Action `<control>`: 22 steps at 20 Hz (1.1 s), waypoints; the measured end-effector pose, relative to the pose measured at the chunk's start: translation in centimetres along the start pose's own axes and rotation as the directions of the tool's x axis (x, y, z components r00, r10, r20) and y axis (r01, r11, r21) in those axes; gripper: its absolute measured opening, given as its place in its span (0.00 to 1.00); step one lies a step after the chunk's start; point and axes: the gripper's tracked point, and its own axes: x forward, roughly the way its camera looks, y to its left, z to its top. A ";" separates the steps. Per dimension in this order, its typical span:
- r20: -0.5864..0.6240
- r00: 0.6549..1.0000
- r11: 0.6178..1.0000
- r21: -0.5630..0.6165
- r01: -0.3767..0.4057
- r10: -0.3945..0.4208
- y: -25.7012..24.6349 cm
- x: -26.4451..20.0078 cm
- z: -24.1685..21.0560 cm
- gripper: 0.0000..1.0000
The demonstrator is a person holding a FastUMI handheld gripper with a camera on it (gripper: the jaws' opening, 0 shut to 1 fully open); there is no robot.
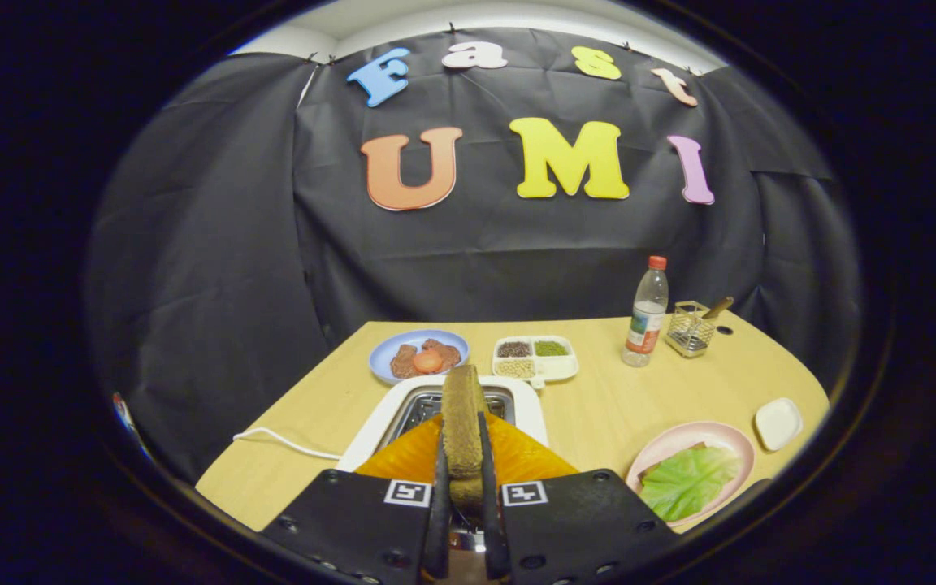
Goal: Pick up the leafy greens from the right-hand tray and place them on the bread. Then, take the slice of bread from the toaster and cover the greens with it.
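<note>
The tongs (465, 471) are clamped on a slice of bread (462, 418), one finger pressing each flat face, with the slice standing on edge between them. Directly under and just ahead of the tongs sits the white toaster (529, 406), its slot open below the slice; its white cord (281, 439) trails off to the left across the desk (598, 406). To the right of the tongs, a pink plate (663, 445) carries the leafy greens (687, 481) lying on top of a second slice that peeks out at the far edge. Beyond the toaster stand a blue plate (379, 351) of food and a divided white tray (559, 370). Farther right are a bottle (647, 313), a wire holder (691, 329) and a small white dish (777, 423).
</note>
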 end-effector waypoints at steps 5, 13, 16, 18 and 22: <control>0.065 0.996 0.998 0.030 -0.059 0.057 -0.1 -1.3 2.8 0.10; 0.236 0.967 0.991 0.075 -0.113 0.093 -2.3 -6.3 10.6 0.10; 0.269 0.959 0.992 0.052 -0.113 0.095 -3.9 -8.2 11.6 0.10; 0.278 0.957 0.992 0.063 -0.107 0.086 -5.5 -9.1 11.5 0.10; 0.273 0.961 0.993 0.096 -0.062 0.033 -10.1 -9.7 9.7 0.10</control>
